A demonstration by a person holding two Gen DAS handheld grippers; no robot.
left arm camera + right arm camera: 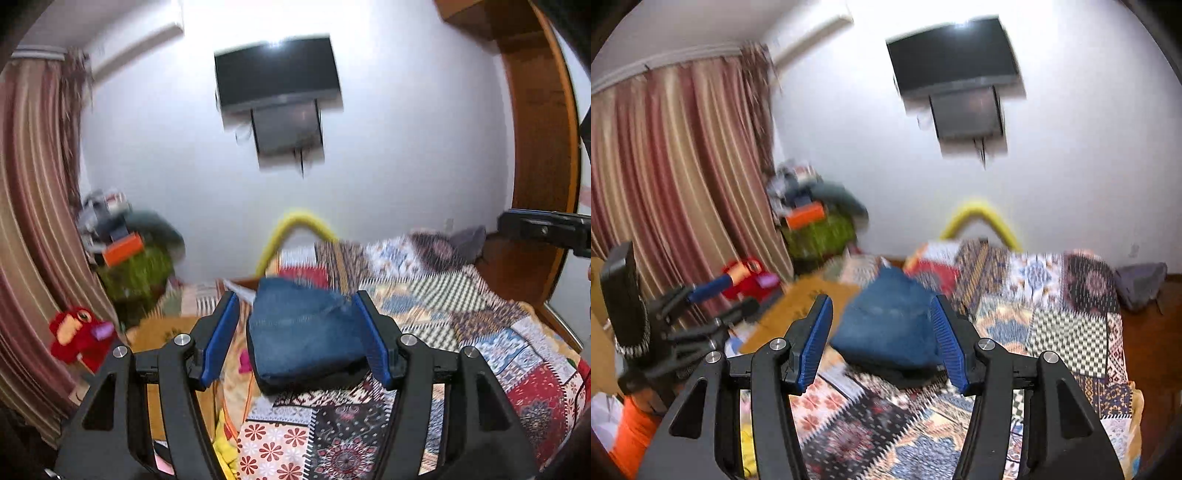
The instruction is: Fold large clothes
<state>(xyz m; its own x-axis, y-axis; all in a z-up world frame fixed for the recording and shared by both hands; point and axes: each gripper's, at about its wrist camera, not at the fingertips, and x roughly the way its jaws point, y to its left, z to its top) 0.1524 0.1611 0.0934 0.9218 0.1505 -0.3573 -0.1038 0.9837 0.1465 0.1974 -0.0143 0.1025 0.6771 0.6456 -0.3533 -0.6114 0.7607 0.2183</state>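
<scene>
- While both grippers, left (301,338) & right (882,338), hang w/ jaws wide, holding nothing, folded jeans (306,339) sit on bed (480,332).
- Judgement: fold looks done; lift clear w/o snagging denim.

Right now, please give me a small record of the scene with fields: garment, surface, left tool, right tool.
garment: folded blue jeans, lying on the bed
surface: patchwork bedspread
left tool: open, nothing held, raised above the bed
right tool: open, nothing held, raised above the bed
background: wall television, striped curtain
</scene>
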